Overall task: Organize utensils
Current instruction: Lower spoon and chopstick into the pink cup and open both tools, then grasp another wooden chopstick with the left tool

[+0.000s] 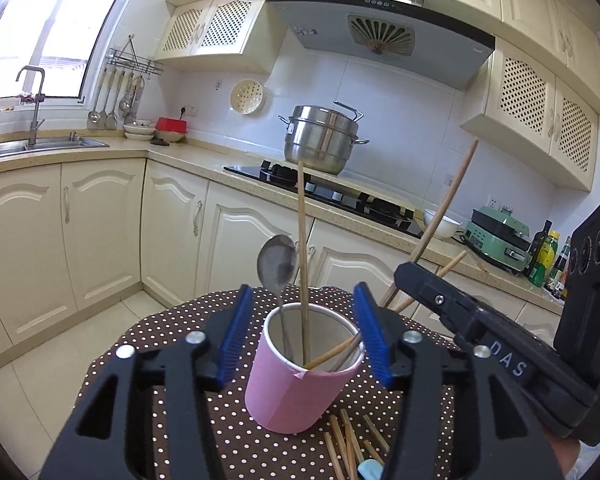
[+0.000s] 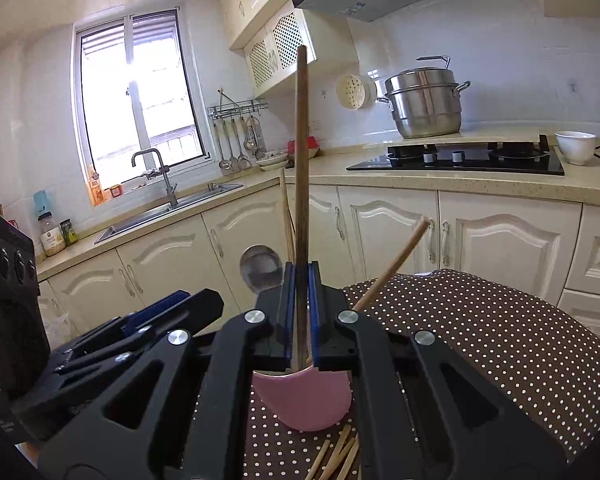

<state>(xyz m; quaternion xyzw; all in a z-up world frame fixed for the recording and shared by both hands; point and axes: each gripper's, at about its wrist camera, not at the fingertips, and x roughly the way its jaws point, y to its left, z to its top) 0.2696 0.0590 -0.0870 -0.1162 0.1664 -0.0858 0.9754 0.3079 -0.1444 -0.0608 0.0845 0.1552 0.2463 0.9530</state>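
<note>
A pink cup [image 1: 300,384] stands on the brown dotted tablecloth [image 1: 172,328]. In it are a metal spoon [image 1: 278,264], an upright chopstick [image 1: 302,248] and a few leaning ones. My left gripper [image 1: 305,336] is open, with its blue pads on either side of the cup's rim and not touching it. My right gripper [image 2: 301,312] is shut on a dark chopstick [image 2: 302,152], held upright with its lower end inside the pink cup [image 2: 304,400]. In the left wrist view the right gripper [image 1: 412,276] comes in from the right with that chopstick [image 1: 448,212].
Several loose chopsticks [image 1: 342,440] lie on the cloth in front of the cup, beside a small pale blue thing [image 1: 370,472]. Behind the table runs a counter with a black hob [image 2: 460,158], a steel pot [image 2: 424,104], a white bowl [image 2: 576,146] and a sink [image 1: 40,146].
</note>
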